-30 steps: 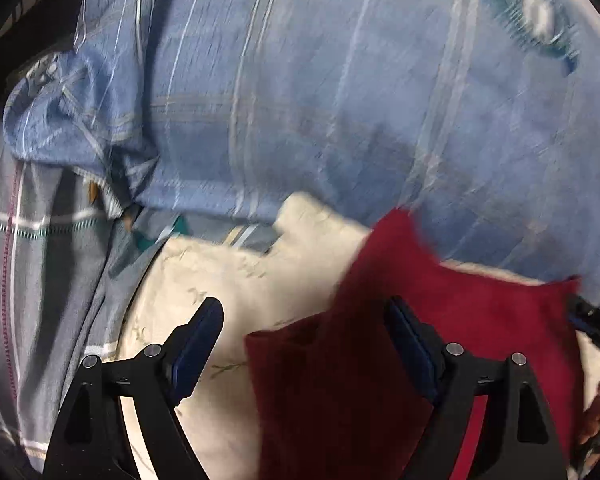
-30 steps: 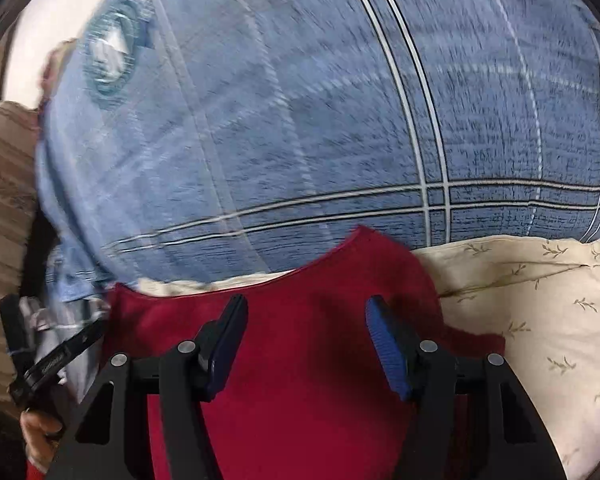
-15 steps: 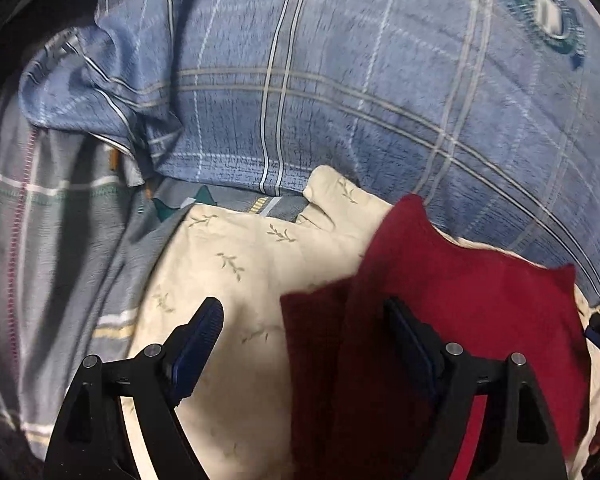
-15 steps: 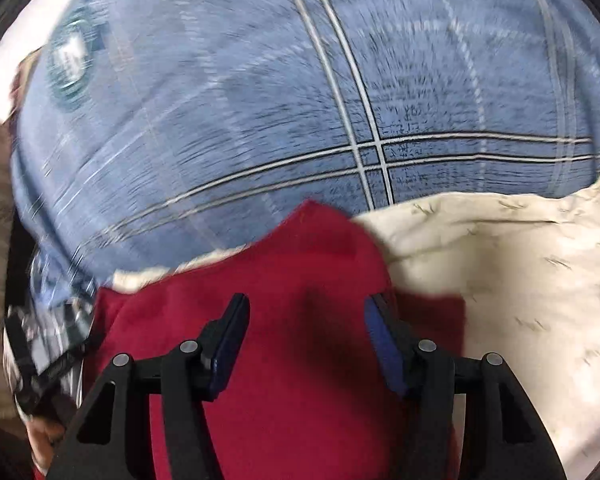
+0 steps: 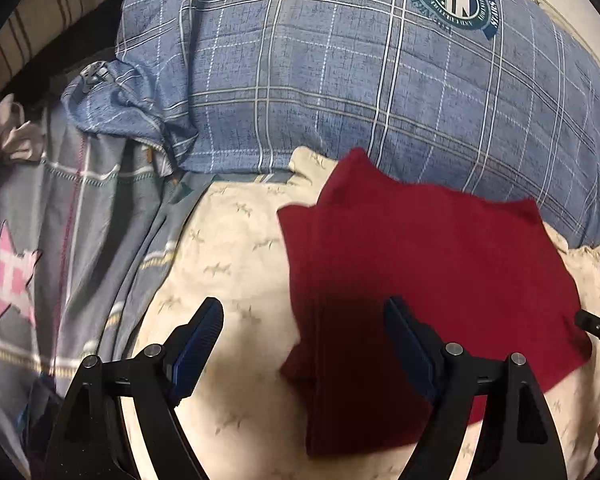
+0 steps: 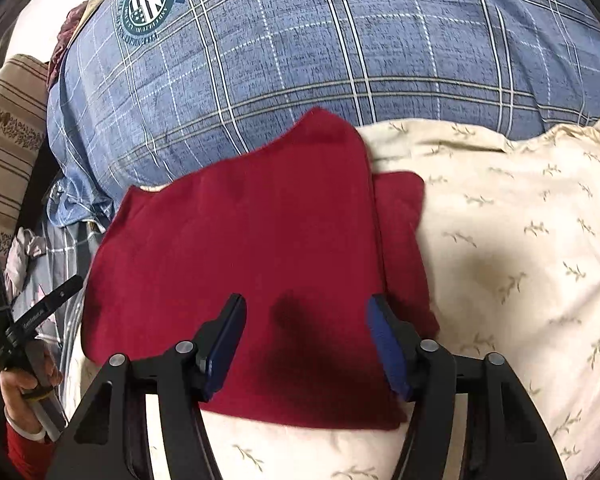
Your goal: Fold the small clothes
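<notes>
A folded red cloth [image 6: 256, 264] is laid flat on a cream pillow with a little leaf print [image 6: 520, 240], right ahead of both tools. Seen from the right tool [image 6: 306, 344], its long axis runs away from the tool toward the big blue plaid pillow [image 6: 340, 48], and a pointed corner of the top layer is aimed at that pillow. A lower layer is left sticking out along the cloth's right edge.

The right tool is held well apart, with nothing clamped; the cloth is just seen between and beyond the blue pads [image 6: 384, 344], and actual contact can't be told.

The left tool [image 5: 304, 344] is spread wide too, nothing gripped. The cloth [image 5: 428, 272] is found under and beyond its right finger, bare pillow [image 5: 228, 256] under the left one. A grey checked sheet with a pink star [image 5: 40, 240] is seen off to its left.
</notes>
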`<state>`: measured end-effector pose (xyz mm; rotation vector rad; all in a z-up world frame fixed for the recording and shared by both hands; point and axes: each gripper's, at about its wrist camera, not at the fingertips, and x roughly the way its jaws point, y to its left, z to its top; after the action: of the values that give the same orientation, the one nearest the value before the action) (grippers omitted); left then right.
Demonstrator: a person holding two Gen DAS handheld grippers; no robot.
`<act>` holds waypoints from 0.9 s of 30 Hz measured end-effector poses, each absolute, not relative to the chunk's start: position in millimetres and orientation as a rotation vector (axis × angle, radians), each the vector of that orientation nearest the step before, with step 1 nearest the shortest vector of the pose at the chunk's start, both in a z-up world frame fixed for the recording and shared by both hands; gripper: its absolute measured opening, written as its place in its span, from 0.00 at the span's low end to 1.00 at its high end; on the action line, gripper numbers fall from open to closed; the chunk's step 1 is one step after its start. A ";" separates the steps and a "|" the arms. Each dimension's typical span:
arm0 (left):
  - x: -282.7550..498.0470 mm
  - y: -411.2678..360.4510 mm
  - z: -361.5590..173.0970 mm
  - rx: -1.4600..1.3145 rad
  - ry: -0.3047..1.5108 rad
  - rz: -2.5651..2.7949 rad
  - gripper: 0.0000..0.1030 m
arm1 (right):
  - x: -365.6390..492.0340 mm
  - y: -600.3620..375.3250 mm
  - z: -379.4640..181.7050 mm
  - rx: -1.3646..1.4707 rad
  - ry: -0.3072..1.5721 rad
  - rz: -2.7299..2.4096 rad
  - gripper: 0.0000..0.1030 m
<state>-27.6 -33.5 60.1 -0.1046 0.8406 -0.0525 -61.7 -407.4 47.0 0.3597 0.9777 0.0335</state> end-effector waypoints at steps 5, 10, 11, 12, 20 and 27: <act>-41.5 -32.8 52.2 -0.144 0.872 -0.060 0.79 | -56.9 -385.1 32.5 0.258 1.034 0.036 0.59; -40.4 -31.3 34.7 -0.160 0.890 -0.055 0.80 | -59.4 -371.2 53.5 0.302 0.999 0.067 0.63; -37.7 -31.0 32.5 -0.169 0.888 -0.055 0.82 | -56.5 -364.6 60.2 0.327 0.979 0.108 0.63; -36.8 -29.9 31.3 -0.183 0.885 -0.055 0.82 | -53.0 -358.0 64.7 0.338 0.965 0.139 0.63; -34.4 -25.2 20.9 -0.223 0.872 -0.074 0.82 | 29.5 -277.7 57.3 0.280 0.926 0.309 0.45; -29.5 -20.8 18.4 -0.234 0.881 -0.090 0.83 | 106.0 -199.5 24.2 0.236 0.992 0.373 0.44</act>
<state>-29.5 -20.8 18.4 -0.2344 0.8805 -0.0898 106.0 -199.5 24.2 0.2361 0.9917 0.3727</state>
